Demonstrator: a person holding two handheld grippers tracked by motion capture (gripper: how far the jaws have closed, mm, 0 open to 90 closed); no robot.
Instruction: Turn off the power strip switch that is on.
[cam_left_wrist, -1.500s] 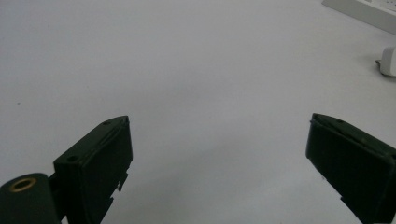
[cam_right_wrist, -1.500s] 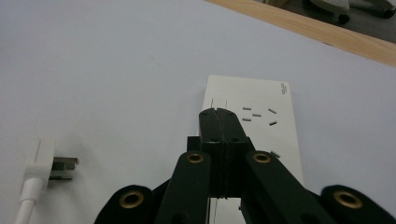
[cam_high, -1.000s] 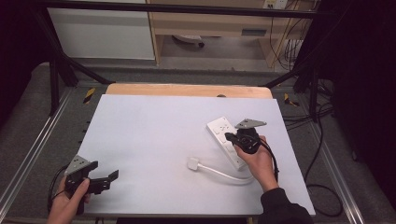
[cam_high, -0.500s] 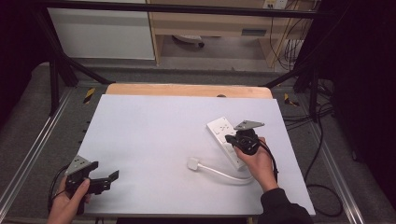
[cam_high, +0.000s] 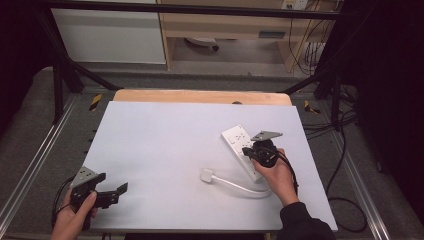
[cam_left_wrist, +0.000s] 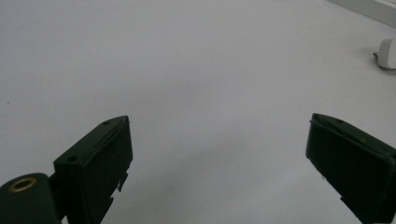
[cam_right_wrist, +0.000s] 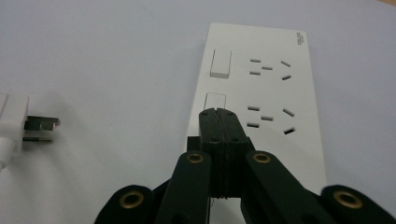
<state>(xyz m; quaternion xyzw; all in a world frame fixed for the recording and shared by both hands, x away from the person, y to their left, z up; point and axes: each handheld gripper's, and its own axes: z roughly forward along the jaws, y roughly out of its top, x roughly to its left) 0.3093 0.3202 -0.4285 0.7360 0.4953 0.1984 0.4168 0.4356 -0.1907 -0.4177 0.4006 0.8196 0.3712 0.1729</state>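
At the near left corner of the white surface (cam_high: 165, 150), the left gripper (cam_high: 111, 194) rests low with its jaws spread wide apart and nothing between them; it looks idle and is best left parked there, clear of the work. Farther right, near the middle of the surface, the white plug (cam_high: 207, 175) lies on its side, its cable curving back toward the power strip (cam_high: 239, 141), which sits flat and angled on the right half. Over that strip the right gripper (cam_right_wrist: 218, 113) has its jaws pressed together, holding nothing, with the closed tips at the nearer rocker switch (cam_right_wrist: 215, 100); whether they touch it cannot be told. The step in hand appears to be pressing that switch. To do it well, the closed tips should come straight down onto the switch, with light steady pressure so the strip does not skid, staying off the socket holes (cam_right_wrist: 270, 116) just beside it.
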